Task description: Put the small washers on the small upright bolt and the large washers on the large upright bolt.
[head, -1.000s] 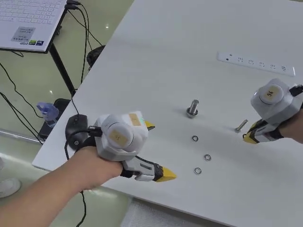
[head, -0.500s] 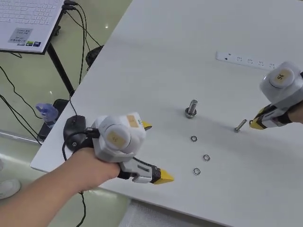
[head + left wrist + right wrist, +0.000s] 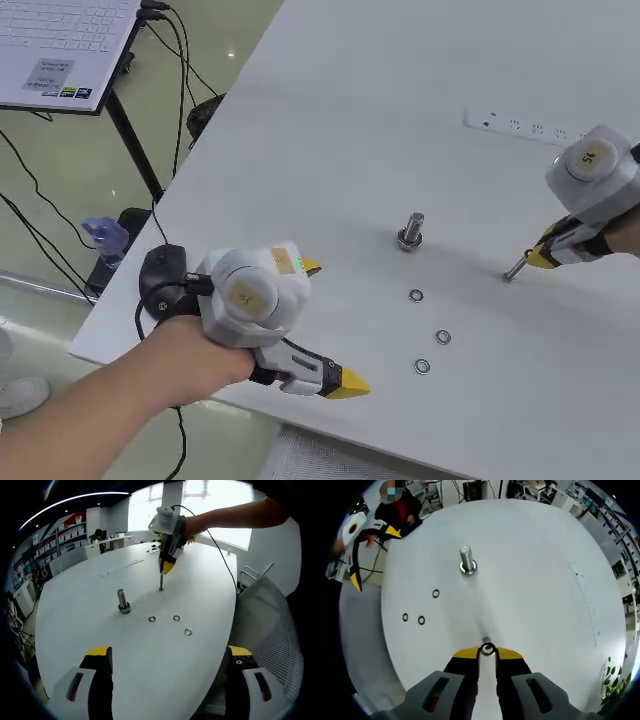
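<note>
My right gripper [image 3: 488,655]: fingers grasping small bolt [image 3: 161,584], its end touching desk [image 3: 350,130]. My left gripper [image 3: 167,654]: fingers released, spread wide.

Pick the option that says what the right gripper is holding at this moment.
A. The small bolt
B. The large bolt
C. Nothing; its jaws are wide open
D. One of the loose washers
A: the right gripper has its jaws closed on the top of the small bolt, while the large bolt stands alone and the loose washers lie apart on the table.
</note>
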Motion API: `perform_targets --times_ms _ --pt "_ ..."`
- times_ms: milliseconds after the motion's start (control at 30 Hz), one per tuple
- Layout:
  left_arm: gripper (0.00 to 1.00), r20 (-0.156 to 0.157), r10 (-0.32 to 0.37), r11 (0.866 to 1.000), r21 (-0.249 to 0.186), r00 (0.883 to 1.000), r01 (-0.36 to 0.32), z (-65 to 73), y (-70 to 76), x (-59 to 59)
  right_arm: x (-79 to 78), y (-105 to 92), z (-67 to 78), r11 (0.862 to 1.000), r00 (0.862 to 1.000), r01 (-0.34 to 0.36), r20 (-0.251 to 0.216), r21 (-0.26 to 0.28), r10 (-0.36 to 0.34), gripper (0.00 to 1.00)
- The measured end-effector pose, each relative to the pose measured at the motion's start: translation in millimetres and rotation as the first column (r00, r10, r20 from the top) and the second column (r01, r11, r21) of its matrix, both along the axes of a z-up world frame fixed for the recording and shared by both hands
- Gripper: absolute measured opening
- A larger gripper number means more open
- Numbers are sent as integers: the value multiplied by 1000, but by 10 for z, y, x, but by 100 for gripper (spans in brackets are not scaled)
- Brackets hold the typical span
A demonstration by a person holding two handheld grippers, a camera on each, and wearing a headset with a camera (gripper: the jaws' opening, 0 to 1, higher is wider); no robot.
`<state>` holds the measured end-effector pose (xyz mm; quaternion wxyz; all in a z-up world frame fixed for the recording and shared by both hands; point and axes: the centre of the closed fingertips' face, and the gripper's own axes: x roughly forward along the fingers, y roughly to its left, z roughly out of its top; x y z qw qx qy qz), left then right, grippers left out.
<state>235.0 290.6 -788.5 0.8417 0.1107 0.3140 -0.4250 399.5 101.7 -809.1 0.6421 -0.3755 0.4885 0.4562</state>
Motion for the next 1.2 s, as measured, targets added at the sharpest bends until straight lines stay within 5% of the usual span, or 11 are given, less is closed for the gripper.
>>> perform_targets --times_ms 367,1200 --pt "99 -2 0 1000 -17 1000 0 -7 -28 2 27 0 -44 1000 1000 10 -10 -1 -10 12" --pt "93 -25 0 1000 -18 1000 0 -58 -19 -75 0 7 -170 1000 1000 -5 -17 -25 4 12"
